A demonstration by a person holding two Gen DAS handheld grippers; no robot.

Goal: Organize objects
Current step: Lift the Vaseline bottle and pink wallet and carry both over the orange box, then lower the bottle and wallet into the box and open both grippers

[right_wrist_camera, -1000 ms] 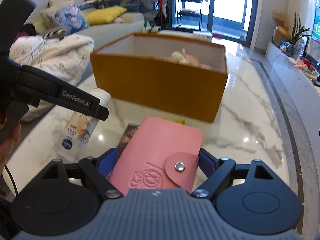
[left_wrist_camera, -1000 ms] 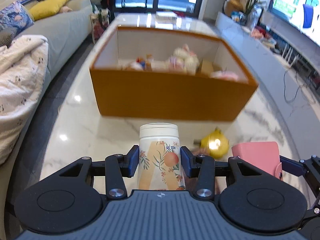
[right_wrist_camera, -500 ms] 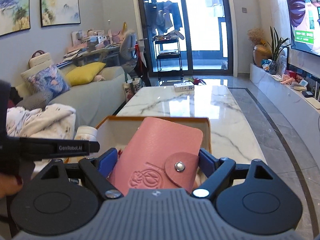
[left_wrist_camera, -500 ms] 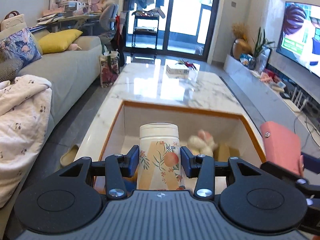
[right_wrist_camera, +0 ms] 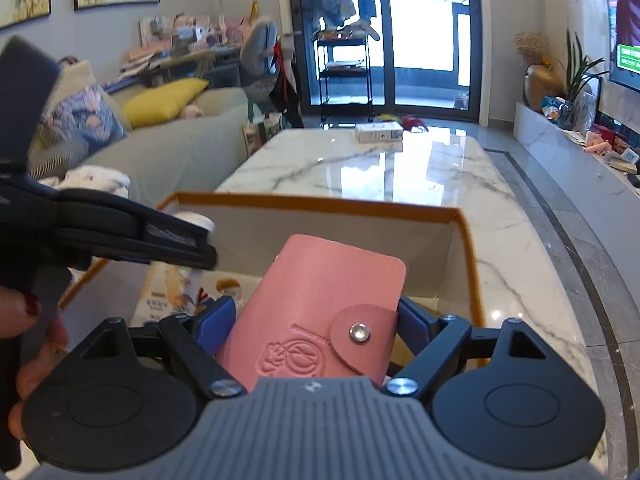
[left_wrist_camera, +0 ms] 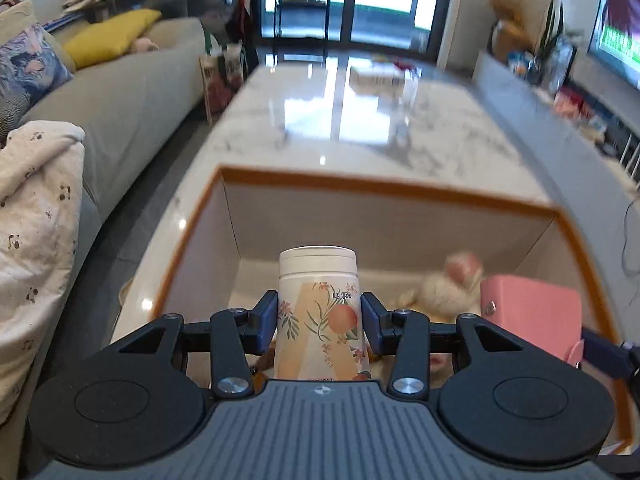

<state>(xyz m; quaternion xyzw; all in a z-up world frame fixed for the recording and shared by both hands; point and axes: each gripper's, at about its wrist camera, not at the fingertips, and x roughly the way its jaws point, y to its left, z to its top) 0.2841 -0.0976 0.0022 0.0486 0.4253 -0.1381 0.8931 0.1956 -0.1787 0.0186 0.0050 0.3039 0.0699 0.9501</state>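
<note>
My left gripper (left_wrist_camera: 319, 316) is shut on a white canister (left_wrist_camera: 318, 312) with a peach and flower print, held upright over the open orange box (left_wrist_camera: 384, 188). My right gripper (right_wrist_camera: 316, 314) is shut on a pink snap-button card wallet (right_wrist_camera: 316, 320), held above the same orange box (right_wrist_camera: 320, 202) near its right side. The pink wallet (left_wrist_camera: 532, 312) also shows at the right of the left wrist view, and the canister (right_wrist_camera: 172, 284) sits behind the left gripper's arm in the right wrist view. A plush toy (left_wrist_camera: 444, 288) lies inside the box.
The box stands on a long marble table (right_wrist_camera: 384, 168) with a small white carton (right_wrist_camera: 379, 132) at its far end. A grey sofa (left_wrist_camera: 132, 84) with cushions and a blanket runs along the left. A TV console (right_wrist_camera: 580, 152) lines the right wall. A hand (right_wrist_camera: 24, 320) grips the left tool.
Both grippers moved forward from in front of the box to above its opening, carrying the canister and the wallet. The box's inside now lies below them.
</note>
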